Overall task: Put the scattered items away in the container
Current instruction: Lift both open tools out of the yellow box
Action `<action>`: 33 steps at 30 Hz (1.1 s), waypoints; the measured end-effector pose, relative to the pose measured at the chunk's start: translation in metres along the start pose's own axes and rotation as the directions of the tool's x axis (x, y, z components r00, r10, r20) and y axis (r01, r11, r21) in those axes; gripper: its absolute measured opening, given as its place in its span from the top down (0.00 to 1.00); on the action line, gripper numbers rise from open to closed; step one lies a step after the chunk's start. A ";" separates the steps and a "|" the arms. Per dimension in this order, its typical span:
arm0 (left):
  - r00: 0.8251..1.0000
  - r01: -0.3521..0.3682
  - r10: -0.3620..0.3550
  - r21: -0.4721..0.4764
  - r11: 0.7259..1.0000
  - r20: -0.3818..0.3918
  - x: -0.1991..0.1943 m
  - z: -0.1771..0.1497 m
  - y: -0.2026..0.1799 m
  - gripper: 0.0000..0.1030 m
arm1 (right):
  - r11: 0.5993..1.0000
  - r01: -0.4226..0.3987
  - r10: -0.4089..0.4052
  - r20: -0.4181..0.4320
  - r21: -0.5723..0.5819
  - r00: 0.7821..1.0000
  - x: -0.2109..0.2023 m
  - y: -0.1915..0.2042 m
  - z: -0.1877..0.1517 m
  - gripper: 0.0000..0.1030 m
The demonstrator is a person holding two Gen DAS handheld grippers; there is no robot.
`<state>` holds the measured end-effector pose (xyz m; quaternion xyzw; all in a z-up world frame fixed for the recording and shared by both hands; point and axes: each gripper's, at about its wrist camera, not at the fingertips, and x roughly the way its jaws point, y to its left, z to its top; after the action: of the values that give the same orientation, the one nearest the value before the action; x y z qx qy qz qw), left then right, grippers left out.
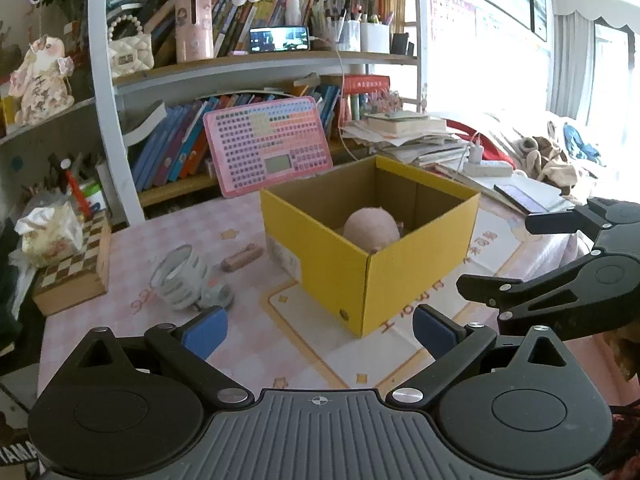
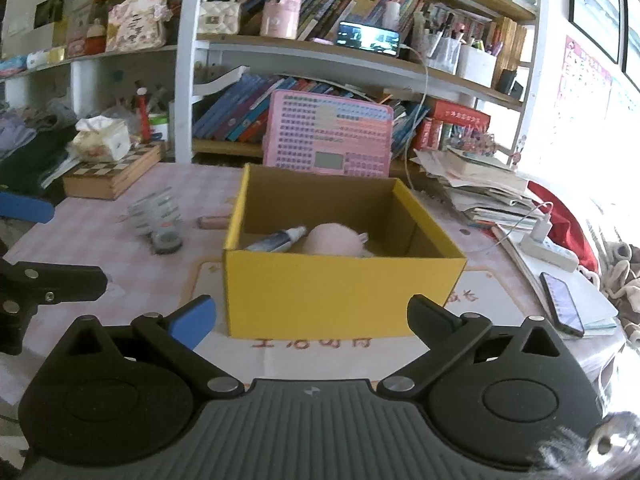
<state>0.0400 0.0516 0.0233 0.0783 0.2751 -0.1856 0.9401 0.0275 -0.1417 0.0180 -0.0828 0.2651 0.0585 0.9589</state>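
Sat at frame centre on the table [image 1: 256,340]: yellow box [image 1: 404,276], already holding a pink plush [image 1: 372,230]. Judged partly done. Left out, centre-left: white ribbed cup [image 1: 180,280], small grey piece [image 1: 216,296], pink stick [image 1: 242,258]. Seen only from the right wrist: a tube [image 2: 276,240] inside the box. Spread wide and empty: left gripper [image 1: 320,330], right gripper [image 2: 310,314].
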 end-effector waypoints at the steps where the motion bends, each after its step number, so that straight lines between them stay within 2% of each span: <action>1: 1.000 -0.001 0.001 -0.001 1.000 -0.003 -0.001 -0.002 0.001 0.03 | 1.000 -0.004 0.004 -0.003 -0.003 1.000 -0.001 0.003 -0.001 0.00; 14: 0.999 -0.041 0.040 -0.032 0.999 -0.013 -0.021 -0.016 0.026 0.02 | 0.996 -0.059 0.059 -0.011 -0.063 0.998 -0.003 0.047 -0.001 0.00; 25: 0.988 -0.155 0.152 -0.098 0.983 -0.031 -0.031 -0.030 0.057 0.03 | 0.980 -0.139 0.140 -0.009 -0.141 0.990 0.003 0.083 0.009 0.00; 33: 0.976 -0.218 0.217 -0.125 0.968 -0.022 -0.043 -0.038 0.071 0.03 | 0.956 -0.216 0.217 -0.016 -0.199 0.976 0.009 0.110 0.018 0.02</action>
<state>0.0159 0.1397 0.0186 0.0488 0.2798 -0.0634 0.9567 0.0267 -0.0303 0.0147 -0.1490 0.2625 0.1895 0.9343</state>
